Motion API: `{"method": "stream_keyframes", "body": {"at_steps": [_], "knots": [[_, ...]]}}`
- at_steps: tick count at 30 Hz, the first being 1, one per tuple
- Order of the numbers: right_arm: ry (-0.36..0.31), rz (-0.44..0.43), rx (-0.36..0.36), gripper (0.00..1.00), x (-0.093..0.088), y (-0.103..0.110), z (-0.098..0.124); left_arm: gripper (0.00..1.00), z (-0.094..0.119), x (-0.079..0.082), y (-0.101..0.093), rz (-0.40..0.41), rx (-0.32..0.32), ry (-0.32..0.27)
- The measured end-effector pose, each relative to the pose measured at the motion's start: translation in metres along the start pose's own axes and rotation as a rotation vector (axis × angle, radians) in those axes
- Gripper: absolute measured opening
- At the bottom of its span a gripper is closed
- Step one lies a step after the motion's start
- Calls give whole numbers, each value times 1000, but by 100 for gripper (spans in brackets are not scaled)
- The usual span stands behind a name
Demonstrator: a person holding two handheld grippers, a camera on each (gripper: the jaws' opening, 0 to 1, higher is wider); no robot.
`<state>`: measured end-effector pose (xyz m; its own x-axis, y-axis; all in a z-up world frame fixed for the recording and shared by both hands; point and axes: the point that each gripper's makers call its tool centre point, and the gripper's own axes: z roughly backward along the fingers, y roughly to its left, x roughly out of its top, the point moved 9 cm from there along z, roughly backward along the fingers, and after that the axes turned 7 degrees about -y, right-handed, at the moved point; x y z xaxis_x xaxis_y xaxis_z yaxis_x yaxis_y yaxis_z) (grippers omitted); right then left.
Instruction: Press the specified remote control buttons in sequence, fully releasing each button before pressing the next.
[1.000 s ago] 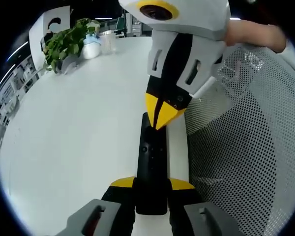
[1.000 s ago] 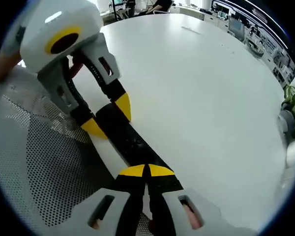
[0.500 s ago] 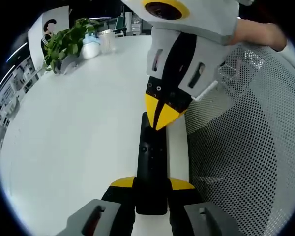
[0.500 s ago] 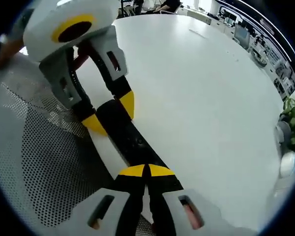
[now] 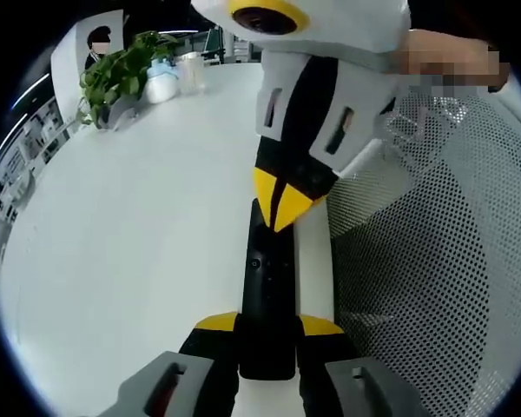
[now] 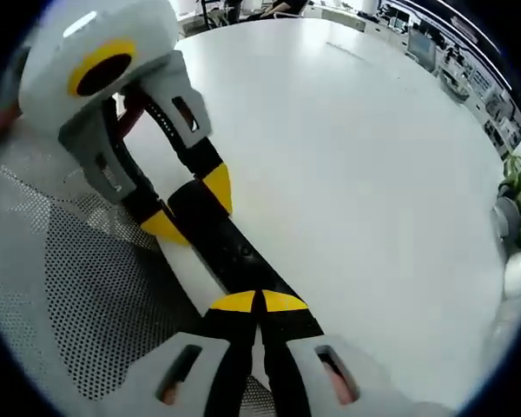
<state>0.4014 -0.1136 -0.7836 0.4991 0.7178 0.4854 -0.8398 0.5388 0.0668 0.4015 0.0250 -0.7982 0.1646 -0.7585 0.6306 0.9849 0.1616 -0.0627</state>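
The left gripper (image 5: 269,328) clamps the remote (image 5: 267,287) at the table (image 5: 139,226) edge; the right gripper (image 6: 259,302) — jaws closed, empty — presses down. A skewed push could slip off the button.

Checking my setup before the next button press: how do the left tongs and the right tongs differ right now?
The left tongs are clamped on one end of the black remote; the right tongs hold nothing. The left jaws stand apart around it; the right jaws are together, tips on the remote's other end. Both have yellow tips and meet over the white table.
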Motion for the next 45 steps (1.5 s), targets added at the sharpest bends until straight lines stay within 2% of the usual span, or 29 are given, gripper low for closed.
{"method": "stream_keyframes", "body": {"at_steps": [5, 12, 20, 33, 45], "knots": [[-31, -18, 0, 0, -3, 1, 0, 24, 0, 0, 0, -10, -3, 0], [-28, -86, -3, 0, -3, 1, 0, 24, 0, 0, -1, -22, -5, -3], [-19, -52, -8, 0, -2, 1, 0, 24, 0, 0, 0, -20, -6, -6], [-5, -76, 14, 0, -1, 1, 1, 24, 0, 0, -1, -24, -10, -7], [-64, -101, 7, 0, 4, -2, 3, 24, -1, 1, -1, -42, -27, -3]]}}
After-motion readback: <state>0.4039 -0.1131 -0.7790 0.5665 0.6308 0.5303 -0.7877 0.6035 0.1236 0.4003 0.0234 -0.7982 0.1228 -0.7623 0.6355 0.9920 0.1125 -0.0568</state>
